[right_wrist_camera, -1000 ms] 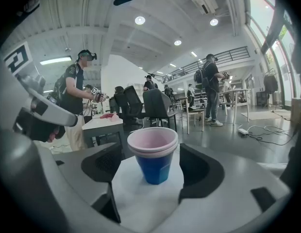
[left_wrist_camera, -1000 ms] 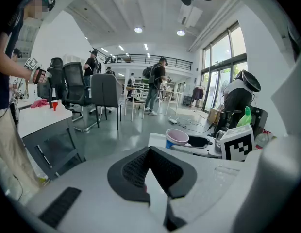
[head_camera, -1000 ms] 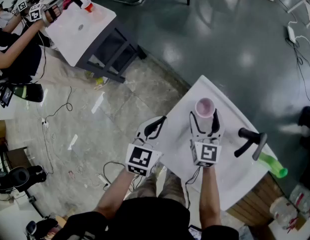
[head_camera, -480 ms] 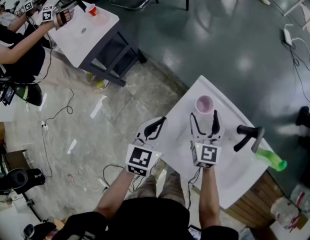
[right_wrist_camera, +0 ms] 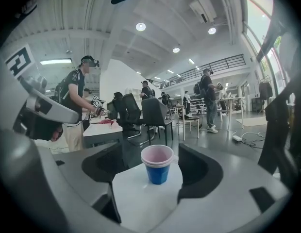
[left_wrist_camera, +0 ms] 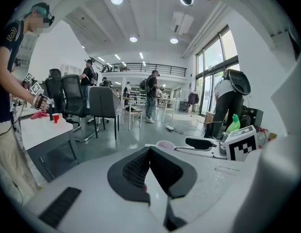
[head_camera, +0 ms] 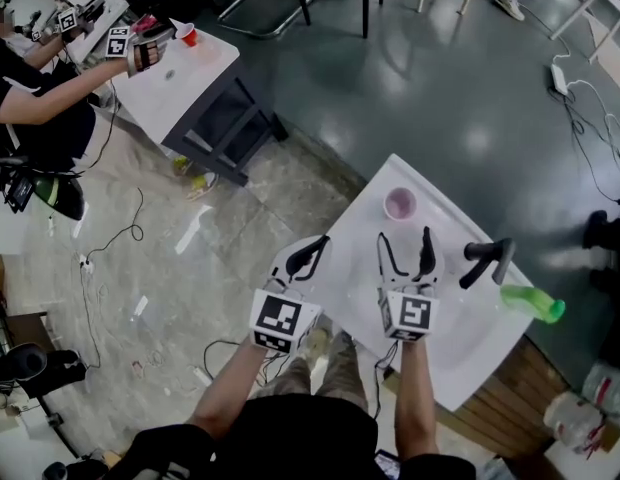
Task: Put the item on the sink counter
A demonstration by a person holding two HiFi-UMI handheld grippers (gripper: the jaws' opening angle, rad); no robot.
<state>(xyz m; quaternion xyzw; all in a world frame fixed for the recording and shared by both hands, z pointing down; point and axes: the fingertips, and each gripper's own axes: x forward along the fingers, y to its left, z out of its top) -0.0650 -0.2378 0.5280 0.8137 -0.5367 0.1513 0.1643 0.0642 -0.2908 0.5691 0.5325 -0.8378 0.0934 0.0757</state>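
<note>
A blue cup with a pink inside (head_camera: pixel 399 203) stands upright on the white sink counter (head_camera: pixel 460 343), near its far corner. My right gripper (head_camera: pixel 405 238) is open just short of the cup and does not touch it. In the right gripper view the cup (right_wrist_camera: pixel 158 164) sits ahead of the spread jaws of the right gripper (right_wrist_camera: pixel 151 179). My left gripper (head_camera: pixel 310 252) hovers at the counter's left edge, shut and with nothing visible in it. From the left gripper view, the left gripper (left_wrist_camera: pixel 150 152) has its pads meeting, with the cup (left_wrist_camera: pixel 165 144) beyond them.
A black faucet (head_camera: pixel 485 261) rises right of the right gripper, and a green bottle (head_camera: pixel 530 303) lies past it. At upper left a person works with grippers at another white table (head_camera: pixel 180 78) holding a red cup (head_camera: pixel 190 36). Cables lie on the floor.
The right gripper has drawn back from the cup, which was at its fingertips a second ago and now stands free. The left gripper has barely moved.
</note>
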